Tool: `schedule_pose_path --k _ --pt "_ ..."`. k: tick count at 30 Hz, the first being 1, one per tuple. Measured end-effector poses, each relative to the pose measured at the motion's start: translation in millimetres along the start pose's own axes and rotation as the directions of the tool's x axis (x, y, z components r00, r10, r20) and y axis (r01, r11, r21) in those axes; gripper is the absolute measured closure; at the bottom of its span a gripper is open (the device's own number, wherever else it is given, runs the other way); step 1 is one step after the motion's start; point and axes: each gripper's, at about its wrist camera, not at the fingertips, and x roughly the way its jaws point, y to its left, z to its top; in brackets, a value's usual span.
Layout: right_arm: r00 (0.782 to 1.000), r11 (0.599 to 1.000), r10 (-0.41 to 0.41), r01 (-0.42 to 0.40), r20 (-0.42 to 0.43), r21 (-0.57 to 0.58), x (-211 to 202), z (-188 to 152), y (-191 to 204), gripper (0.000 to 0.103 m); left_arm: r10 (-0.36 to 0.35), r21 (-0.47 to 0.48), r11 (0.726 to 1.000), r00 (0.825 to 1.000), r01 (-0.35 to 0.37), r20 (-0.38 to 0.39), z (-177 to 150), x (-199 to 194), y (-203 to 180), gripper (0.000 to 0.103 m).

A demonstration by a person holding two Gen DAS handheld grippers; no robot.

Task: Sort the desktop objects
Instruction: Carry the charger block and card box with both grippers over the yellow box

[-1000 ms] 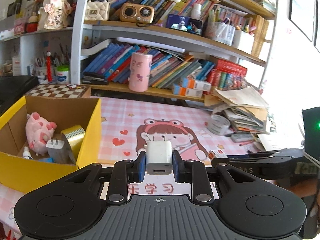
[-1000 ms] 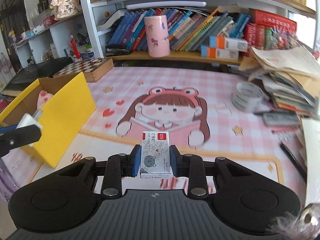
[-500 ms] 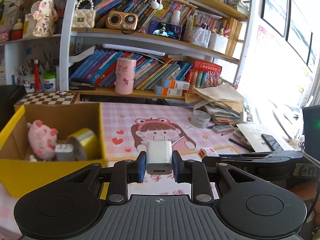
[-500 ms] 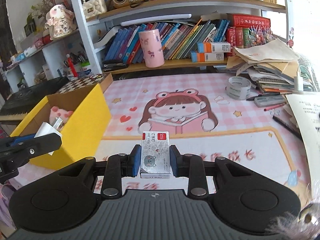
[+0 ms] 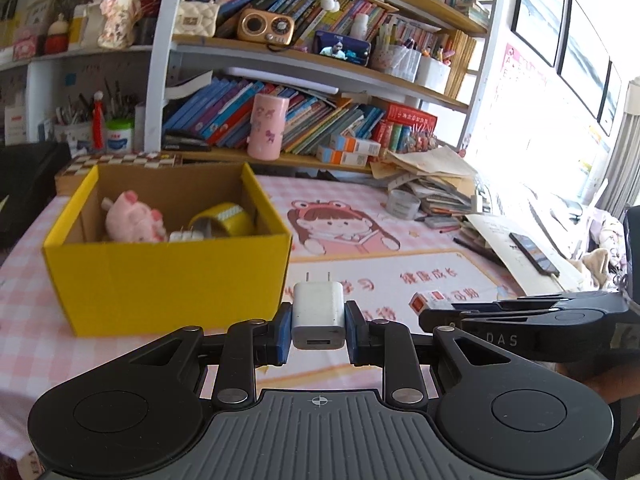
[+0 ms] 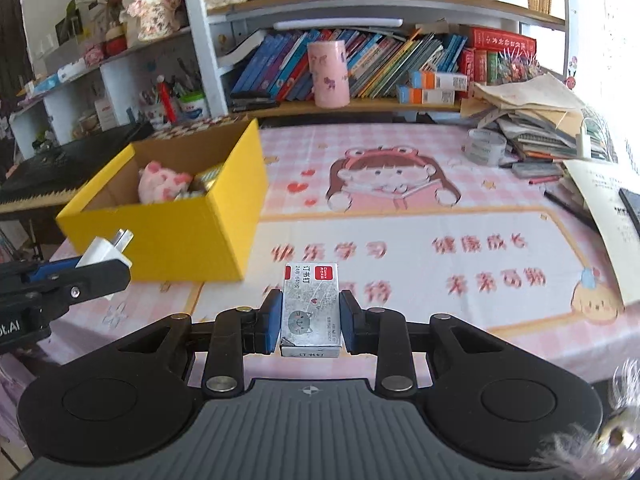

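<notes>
Desktop objects: white charger (image 5: 319, 314) and staple box (image 6: 310, 312), both held above the desk mat (image 6: 400, 216), short of the yellow box (image 5: 168, 276).
Left gripper (image 5: 318, 332): clamped on the charger's flat sides, prongs forward, so it can drop cleanly.
Right gripper (image 6: 308, 328): closed on the staple box lengthwise.
Yellow box: open-topped, already holding a pink plush (image 5: 134, 220) and tape roll (image 5: 224, 220), probably the sorting bin.

A desk is lying under a pink checked mat (image 6: 400, 148) printed with a cartoon girl. A yellow cardboard box (image 5: 168, 276) is sitting on its left part. At the right, 1 roll of clear tape (image 6: 484, 147) is resting beside a heap of papers and books (image 6: 532, 120), with a phone (image 5: 534, 254) lying on a sheet.
</notes>
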Motion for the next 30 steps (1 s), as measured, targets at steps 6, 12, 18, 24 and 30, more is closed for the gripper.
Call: schedule_pose_path --k 6,12,18,24,30 --pt "1.0 1.0 -0.001 0.001 -0.014 -0.016 -10.0 -15.3 27.3 0.076 -0.016 -0.003 1.0 1.0 0.016 -0.004 -10.3 -18.3 11.3 0.078" --pt "0.999 0.999 0.026 -0.027 -0.04 -0.036 -10.1 -19.3 45.2 0.076 0.007 -0.027 1.0 1.0 -0.006 0.01 -17.3 -33.3 21.2 0.078" --pt "0.996 0.993 0.069 -0.074 -0.055 -0.096 -9.0 -19.7 66.4 0.076 0.036 -0.054 0.998 0.999 -0.034 0.021 -21.3 -44.6 30.9 0.078" --pt "0.994 0.987 0.088 -0.095 -0.057 -0.127 -9.4 -20.5 80.2 0.075 0.05 -0.06 0.997 0.999 -0.048 0.022 -23.2 -52.1 37.2 0.078" --pt "0.993 0.982 0.104 -0.112 -0.057 -0.152 -7.9 -20.5 89.9 0.075 0.069 -0.07 0.995 0.997 -0.067 0.027 -23.3 -55.8 44.2 0.078"
